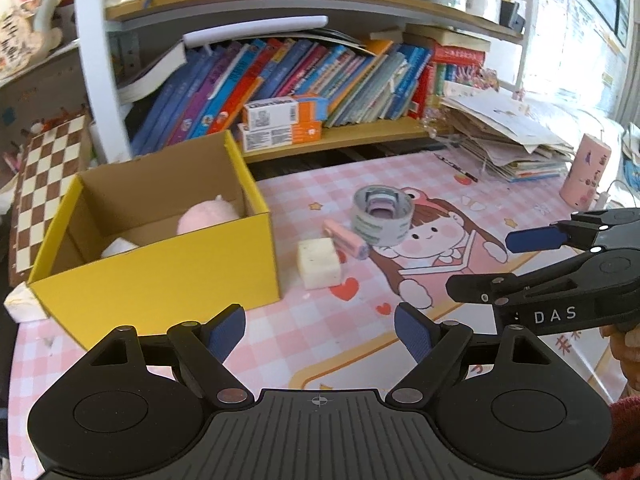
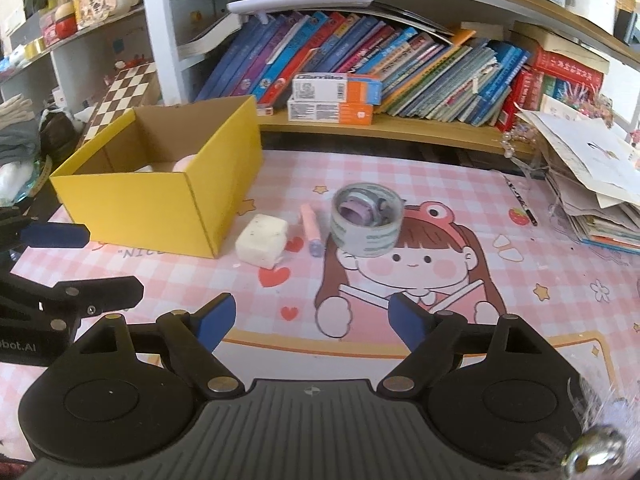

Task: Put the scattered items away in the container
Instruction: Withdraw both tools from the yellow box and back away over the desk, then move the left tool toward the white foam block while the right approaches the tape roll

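A yellow cardboard box (image 1: 160, 272) (image 2: 132, 200) stands open at the left of the pink desk mat. A pink plush (image 1: 210, 216) and a white item (image 1: 118, 247) lie inside it. Right of the box lie a white speckled block (image 1: 319, 263) (image 2: 262, 246), a pink marker (image 1: 346, 237) (image 2: 310, 229) and a clear tape roll (image 1: 383, 215) (image 2: 367, 218) with a small purple roll inside. My left gripper (image 1: 320, 334) is open and empty, hovering in front of the box and block. My right gripper (image 2: 310, 320) is open and empty, in front of the tape roll.
A bookshelf with slanted books (image 1: 304, 76) and two orange-white cartons (image 2: 336, 98) runs behind the mat. A messy paper stack (image 2: 592, 184) lies at the right, with a pink cup (image 1: 586, 170) beyond it. A chessboard (image 1: 44, 188) leans left of the box. A pencil (image 2: 520, 200) lies by the papers.
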Action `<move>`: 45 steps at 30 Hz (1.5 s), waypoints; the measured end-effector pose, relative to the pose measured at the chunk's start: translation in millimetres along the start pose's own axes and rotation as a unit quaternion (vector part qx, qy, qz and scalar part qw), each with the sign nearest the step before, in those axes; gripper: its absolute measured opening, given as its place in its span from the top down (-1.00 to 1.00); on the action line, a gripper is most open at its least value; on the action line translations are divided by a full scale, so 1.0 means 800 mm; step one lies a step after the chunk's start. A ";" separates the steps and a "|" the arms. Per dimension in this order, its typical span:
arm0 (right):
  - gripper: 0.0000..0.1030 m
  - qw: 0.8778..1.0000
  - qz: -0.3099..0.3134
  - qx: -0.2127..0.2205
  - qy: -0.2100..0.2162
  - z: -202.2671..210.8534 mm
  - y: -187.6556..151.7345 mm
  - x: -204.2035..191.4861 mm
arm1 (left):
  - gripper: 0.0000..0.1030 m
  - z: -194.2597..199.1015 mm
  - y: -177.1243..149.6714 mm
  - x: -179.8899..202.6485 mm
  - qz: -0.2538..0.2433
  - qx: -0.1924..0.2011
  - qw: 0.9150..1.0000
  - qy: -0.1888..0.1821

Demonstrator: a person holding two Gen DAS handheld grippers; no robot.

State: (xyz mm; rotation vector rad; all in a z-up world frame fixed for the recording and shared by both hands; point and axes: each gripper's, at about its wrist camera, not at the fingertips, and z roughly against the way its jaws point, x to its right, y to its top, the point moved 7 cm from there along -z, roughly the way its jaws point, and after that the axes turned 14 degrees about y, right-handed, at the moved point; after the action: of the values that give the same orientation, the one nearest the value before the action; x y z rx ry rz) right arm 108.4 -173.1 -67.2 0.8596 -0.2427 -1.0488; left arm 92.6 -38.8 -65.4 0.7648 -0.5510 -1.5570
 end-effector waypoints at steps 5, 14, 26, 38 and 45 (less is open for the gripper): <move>-0.63 1.000 -0.014 0.001 -0.008 0.002 -0.002 0.020 | -0.63 -0.007 0.004 0.017 -0.009 -0.004 1.000 -0.006; -0.76 0.999 -0.031 -0.005 -0.016 -0.005 -0.005 0.047 | -0.88 -0.020 0.002 0.042 -0.028 -0.020 0.999 -0.018; -0.97 0.998 -0.054 -0.005 -0.026 -0.012 -0.007 0.064 | -0.90 -0.035 0.004 0.045 -0.042 -0.036 0.998 -0.006; -0.99 0.997 -0.068 -0.005 -0.033 -0.020 -0.007 0.076 | -0.90 -0.050 0.013 0.061 -0.068 -0.036 0.997 -0.020; -0.99 0.997 -0.067 -0.012 -0.031 -0.030 -0.007 0.078 | -0.90 -0.057 0.011 0.067 -0.075 -0.040 0.996 -0.030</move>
State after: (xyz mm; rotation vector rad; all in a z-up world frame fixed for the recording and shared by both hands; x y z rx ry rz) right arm 149.8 -214.1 -100.4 0.8309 -0.2276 -1.2020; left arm 131.1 -89.0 -97.4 0.7140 -0.4805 -1.7341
